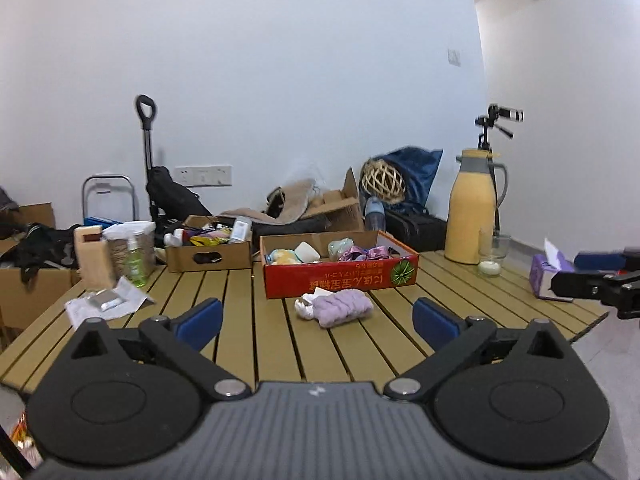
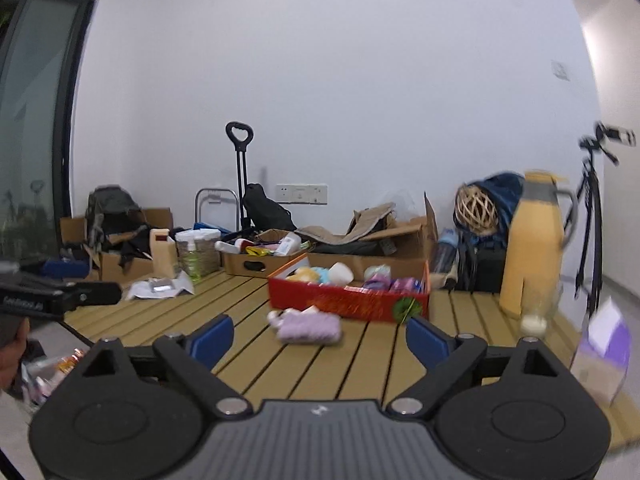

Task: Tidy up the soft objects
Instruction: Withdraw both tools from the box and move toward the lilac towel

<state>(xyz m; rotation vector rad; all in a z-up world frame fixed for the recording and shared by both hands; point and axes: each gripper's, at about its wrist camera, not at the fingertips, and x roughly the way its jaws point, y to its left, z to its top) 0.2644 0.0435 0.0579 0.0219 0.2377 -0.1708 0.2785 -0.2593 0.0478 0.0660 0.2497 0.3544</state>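
Left claw (image 1: pixel 318 318): nearest the left wrist camera, jaws spread wide, blue pads well apart, nothing between them; it hangs over the near edge of the table.
Right claw (image 2: pixel 319 338): nearest the right wrist camera, jaws also wide apart and empty, over the near part of the table; in the left wrist view its dark body juts in at the right edge.
Table (image 1: pixel 248 344): yellowish slats with dark gaps, running away from both claws.
Purple cloth (image 1: pixel 342 309): a soft lilac bundle lying on the slats ahead of both claws, just in front of the red box, touched by neither claw.
White cloth (image 1: pixel 306 307): a small pale piece touching the purple cloth on its left side.
Red box (image 1: pixel 340 276): open cardboard tray behind the cloths, with printed writing and a green round mark on its front; it holds soft things in yellow, white, pale green and pink-purple.
Paper packet (image 1: pixel 106 302): crumpled white wrapper with a silvery piece, on the left part of the table.
Tissue box (image 1: pixel 546 276): purple, a white sheet sticking up, at the table's right side.
Glass (image 1: pixel 491 258): clear, with something white inside, just in front of the jug.
Jug (image 1: pixel 472 216): tall yellow flask with a grey top, far right of the table.
Brown box (image 1: pixel 208 254): far left of the red box, filled with mixed small items.
Green bottle (image 1: pixel 136 264): near the far left corner, beside a woven basket.
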